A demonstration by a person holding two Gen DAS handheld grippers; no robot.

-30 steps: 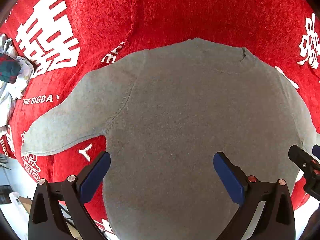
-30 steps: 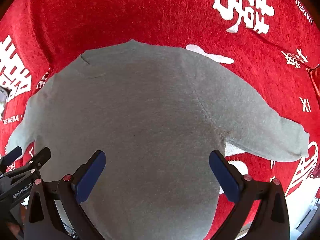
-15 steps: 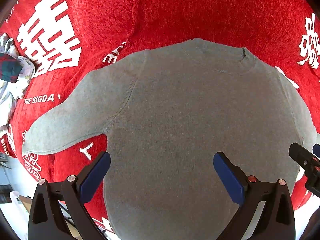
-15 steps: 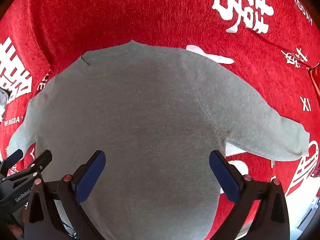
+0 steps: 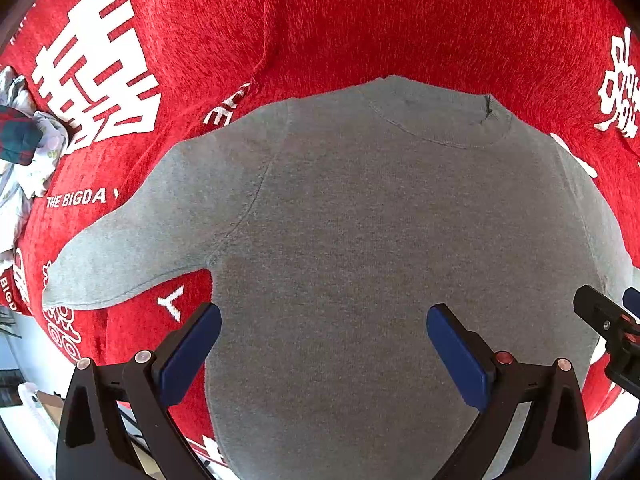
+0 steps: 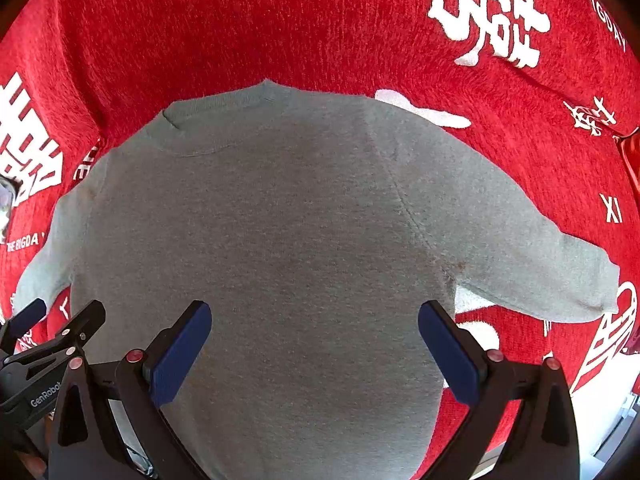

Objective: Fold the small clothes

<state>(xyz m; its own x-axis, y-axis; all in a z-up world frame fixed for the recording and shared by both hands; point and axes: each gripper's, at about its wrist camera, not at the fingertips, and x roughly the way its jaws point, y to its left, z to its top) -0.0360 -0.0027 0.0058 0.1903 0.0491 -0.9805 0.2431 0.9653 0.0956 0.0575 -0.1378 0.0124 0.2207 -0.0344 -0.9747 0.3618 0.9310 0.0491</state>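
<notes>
sweater (image 5: 360, 240) is lying flat and face up on the red blanket (image 5: 360, 20) that is covering the table, collar away from both tools and hem running out of view beneath them, so its long axis is pointing straight ahead from the jaws.

going from the left: crumpled clothes (image 5: 24, 152) are sitting at the blanket's far left edge, well apart from the sweater. next, the left sleeve (image 5: 132, 248) is splaying outward and down, its cuff resting on the blanket. the left gripper (image 5: 322, 350) is hovering over the lower left of the body, jaws spread wide and holding nothing, its left pad near the underarm seam. the right gripper (image 6: 314, 346) is hovering over the lower right of the body, jaws likewise released and empty, its right pad close to the right underarm. the right sleeve (image 6: 532, 252) is angling outward to the far right.

each sleeve is lying outboard of its own gripper, so the left tool is the nearer one for the left sleeve and the right tool for the right; a first fold would probably be bringing a sleeve in across the chest.

the left wrist view is showing the whole left sleeve and the clothes pile but only a sliver of the right side; the right wrist view is showing the whole right sleeve and cuff instead.
</notes>
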